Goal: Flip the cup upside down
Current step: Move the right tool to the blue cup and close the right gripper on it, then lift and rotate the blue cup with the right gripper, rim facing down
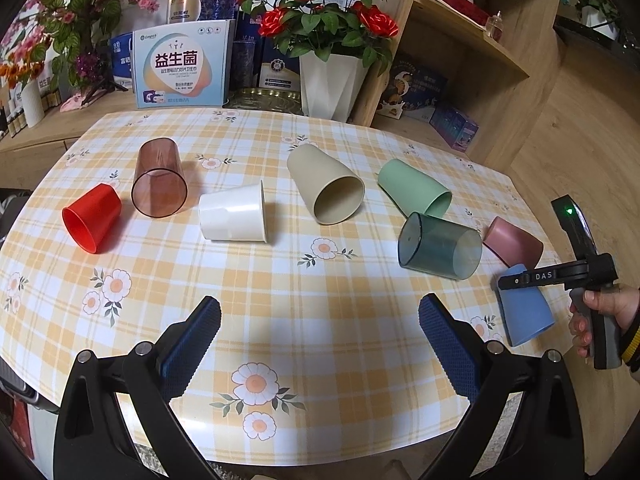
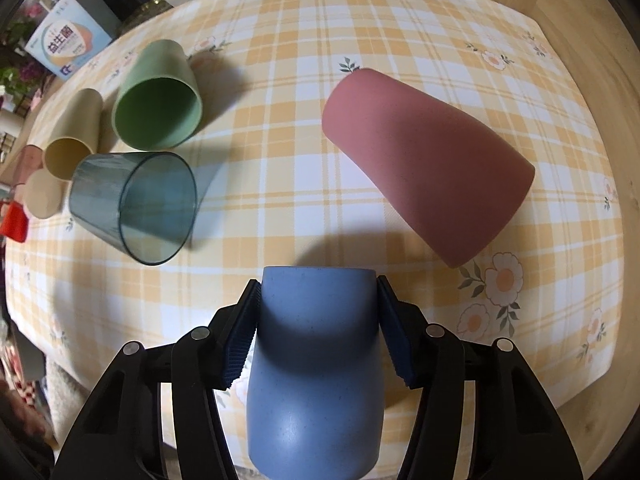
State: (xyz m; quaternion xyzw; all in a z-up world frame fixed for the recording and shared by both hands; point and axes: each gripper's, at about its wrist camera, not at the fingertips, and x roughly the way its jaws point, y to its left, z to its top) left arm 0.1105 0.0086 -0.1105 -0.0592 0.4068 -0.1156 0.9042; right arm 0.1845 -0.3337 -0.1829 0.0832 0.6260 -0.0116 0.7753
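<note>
My right gripper (image 2: 318, 328) is shut on a blue cup (image 2: 316, 364) and grips its sides near the closed base, which points away from the camera. In the left wrist view the blue cup (image 1: 528, 312) is at the table's right edge, its wide mouth down and tilted, held by the right gripper (image 1: 516, 280). My left gripper (image 1: 320, 320) is open and empty above the table's near side. Several cups lie on their sides: pink (image 2: 424, 160), dark teal clear (image 2: 136, 208), green (image 2: 156, 96), beige (image 1: 324, 184), white (image 1: 234, 218), brown clear (image 1: 160, 178), red (image 1: 92, 216).
The table (image 1: 280, 320) has a yellow plaid floral cloth. Behind it stand a white vase of red roses (image 1: 328, 80), boxes (image 1: 182, 66) and other flowers. A wooden shelf unit (image 1: 472, 60) stands at the right rear.
</note>
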